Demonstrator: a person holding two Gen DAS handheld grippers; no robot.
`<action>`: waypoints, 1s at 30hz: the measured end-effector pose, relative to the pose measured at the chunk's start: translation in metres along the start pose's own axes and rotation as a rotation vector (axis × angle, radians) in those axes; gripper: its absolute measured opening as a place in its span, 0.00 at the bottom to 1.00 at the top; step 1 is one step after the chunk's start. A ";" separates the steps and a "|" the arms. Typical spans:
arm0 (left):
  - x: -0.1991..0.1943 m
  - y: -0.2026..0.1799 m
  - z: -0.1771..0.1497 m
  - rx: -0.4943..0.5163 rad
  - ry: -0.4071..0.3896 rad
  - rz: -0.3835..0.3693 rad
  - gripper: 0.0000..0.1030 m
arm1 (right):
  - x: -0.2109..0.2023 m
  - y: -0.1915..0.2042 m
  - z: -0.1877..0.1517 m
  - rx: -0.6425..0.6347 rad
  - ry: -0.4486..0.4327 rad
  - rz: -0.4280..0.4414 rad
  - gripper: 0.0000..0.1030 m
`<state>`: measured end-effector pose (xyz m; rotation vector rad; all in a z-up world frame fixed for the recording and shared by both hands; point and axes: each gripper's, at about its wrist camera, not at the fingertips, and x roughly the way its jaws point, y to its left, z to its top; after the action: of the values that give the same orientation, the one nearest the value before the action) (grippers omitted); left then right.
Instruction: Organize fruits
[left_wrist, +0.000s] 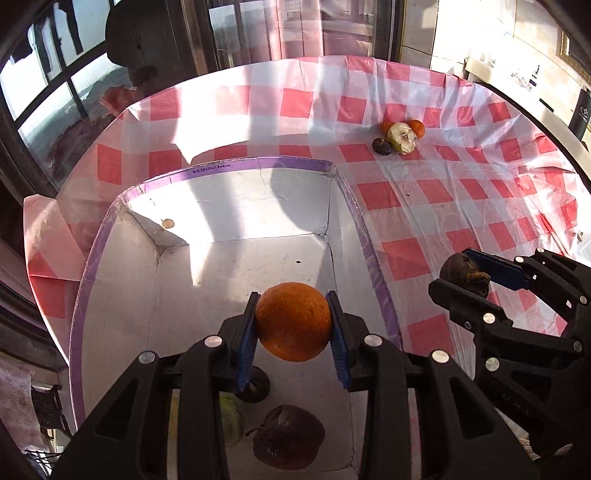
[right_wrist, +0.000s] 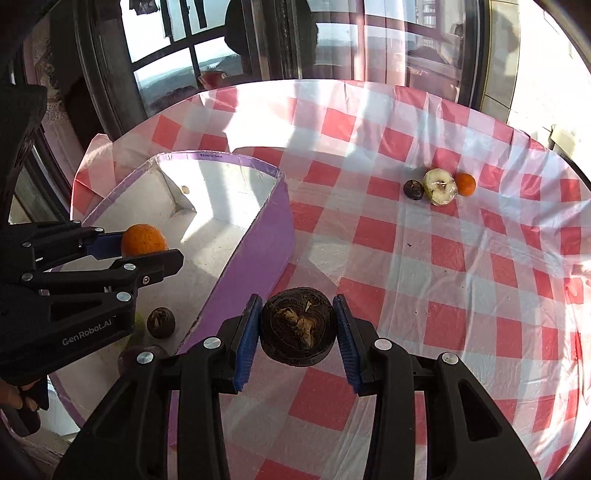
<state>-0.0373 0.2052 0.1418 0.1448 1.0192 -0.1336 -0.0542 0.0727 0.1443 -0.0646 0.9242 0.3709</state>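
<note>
My left gripper (left_wrist: 293, 325) is shut on an orange (left_wrist: 293, 321) and holds it above the inside of the purple-rimmed white box (left_wrist: 258, 164); it also shows in the right wrist view (right_wrist: 147, 245). My right gripper (right_wrist: 298, 330) is shut on a dark brown fruit (right_wrist: 298, 326), above the tablecloth just right of the box wall (right_wrist: 255, 258); it appears in the left wrist view (left_wrist: 466, 275). In the box lie a dark apple (left_wrist: 288, 437), a small dark fruit (right_wrist: 160, 322) and a greenish fruit (left_wrist: 231, 419), partly hidden.
On the red-and-white checked tablecloth (right_wrist: 443, 277) far right lie a pale wrapped fruit (right_wrist: 439, 186), a small dark fruit (right_wrist: 413, 189) and small oranges (right_wrist: 464, 183). Windows and a dark cabinet stand behind the table.
</note>
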 end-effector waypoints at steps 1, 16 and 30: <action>0.002 0.008 -0.003 -0.005 0.008 0.009 0.34 | 0.001 0.007 0.002 -0.015 -0.002 0.004 0.38; 0.026 0.094 -0.038 -0.105 0.131 0.103 0.34 | 0.031 0.095 0.010 -0.253 0.074 0.108 0.39; 0.043 0.109 -0.053 -0.101 0.217 0.090 0.36 | 0.050 0.111 -0.002 -0.305 0.150 0.077 0.39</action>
<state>-0.0403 0.3202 0.0842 0.1149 1.2311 0.0166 -0.0659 0.1905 0.1152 -0.3406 1.0143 0.5832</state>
